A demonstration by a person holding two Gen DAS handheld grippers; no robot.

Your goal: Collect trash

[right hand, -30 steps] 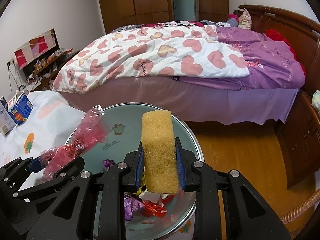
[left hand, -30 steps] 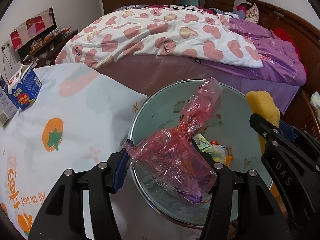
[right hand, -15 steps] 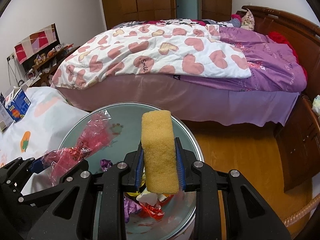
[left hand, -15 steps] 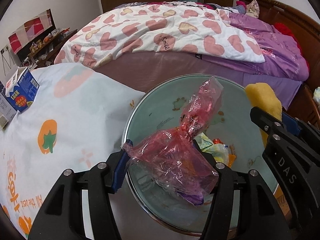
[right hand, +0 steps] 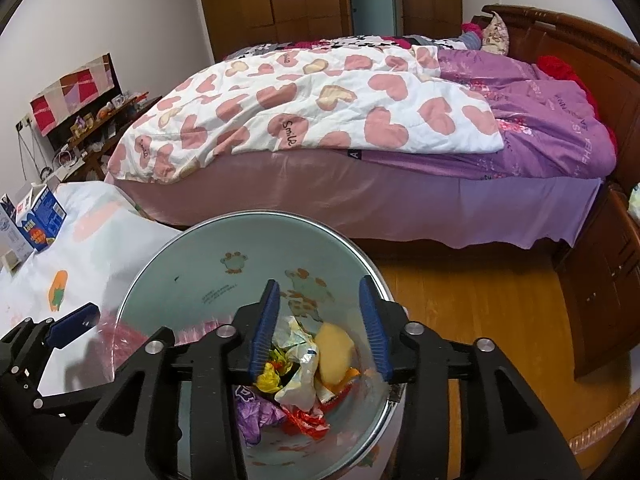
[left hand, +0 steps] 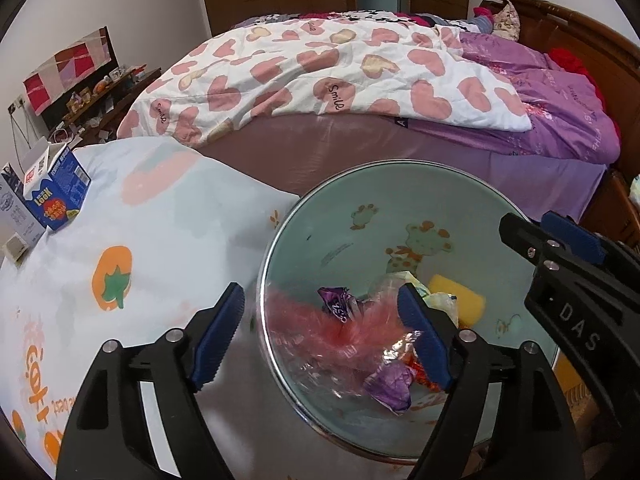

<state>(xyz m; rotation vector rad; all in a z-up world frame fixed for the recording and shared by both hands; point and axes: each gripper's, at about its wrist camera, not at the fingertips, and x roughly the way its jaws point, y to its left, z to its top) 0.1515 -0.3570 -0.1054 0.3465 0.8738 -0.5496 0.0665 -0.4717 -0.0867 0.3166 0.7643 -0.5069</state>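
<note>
We read "DAS" on the right gripper point(left hand: 568, 248), "Look" on the far-left blue carton point(left hand: 56, 196); both grippers, left gripper point(left hand: 320, 336) included, have just been opening, empty, above the bin point(right hand: 168, 280).

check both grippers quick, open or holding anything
Left gripper: open, jaws just widened, the pink plastic bag dropping into the bin.
Right gripper: open, jaws just widened, the yellow sponge now in the bin.
</note>
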